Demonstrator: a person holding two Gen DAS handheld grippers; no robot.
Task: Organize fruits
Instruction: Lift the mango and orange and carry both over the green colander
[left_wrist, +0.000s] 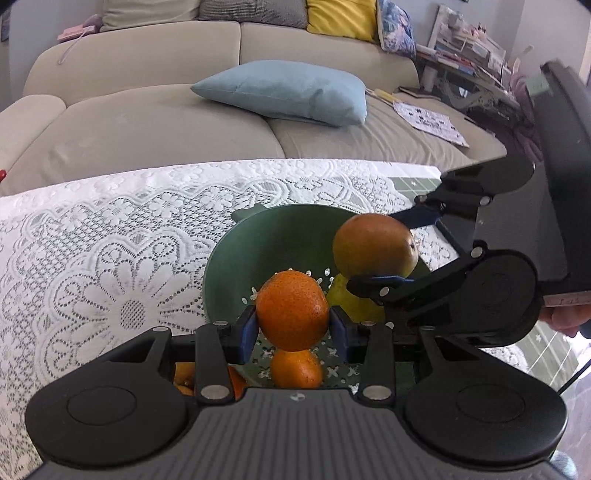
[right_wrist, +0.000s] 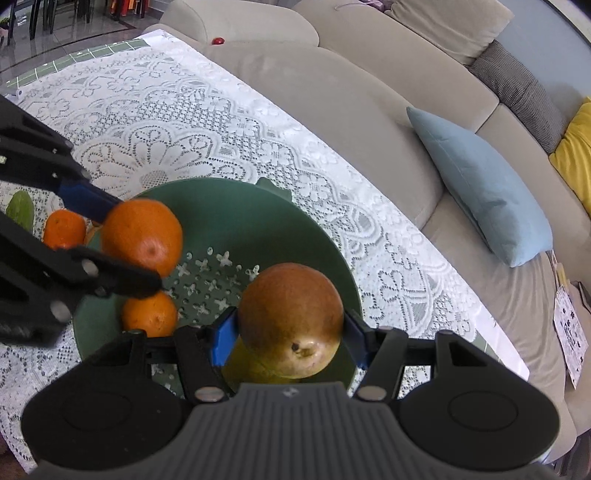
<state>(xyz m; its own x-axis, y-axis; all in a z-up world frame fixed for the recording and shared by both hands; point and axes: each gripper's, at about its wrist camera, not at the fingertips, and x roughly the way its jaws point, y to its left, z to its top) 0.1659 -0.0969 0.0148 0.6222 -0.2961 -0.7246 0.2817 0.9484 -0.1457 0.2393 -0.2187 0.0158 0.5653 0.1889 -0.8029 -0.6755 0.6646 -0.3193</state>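
Observation:
My left gripper (left_wrist: 293, 323) is shut on an orange (left_wrist: 291, 310) and holds it above the green colander bowl (left_wrist: 258, 236). It shows in the right wrist view too (right_wrist: 142, 234). My right gripper (right_wrist: 290, 332) is shut on a brown-red pear (right_wrist: 291, 317), also held over the bowl (right_wrist: 229, 206); the pear shows in the left wrist view (left_wrist: 373, 245). In the bowl lie a second orange (right_wrist: 149, 314) (left_wrist: 295, 367) and a yellow-green fruit (left_wrist: 351, 301), partly hidden under the pear.
Another orange (right_wrist: 62, 229) and a green fruit (right_wrist: 20, 210) lie on the lace tablecloth (right_wrist: 166, 122) left of the bowl. A beige sofa (left_wrist: 147, 122) with a light blue cushion (left_wrist: 284, 90) stands behind the table. More orange fruit (left_wrist: 184, 376) shows under my left gripper.

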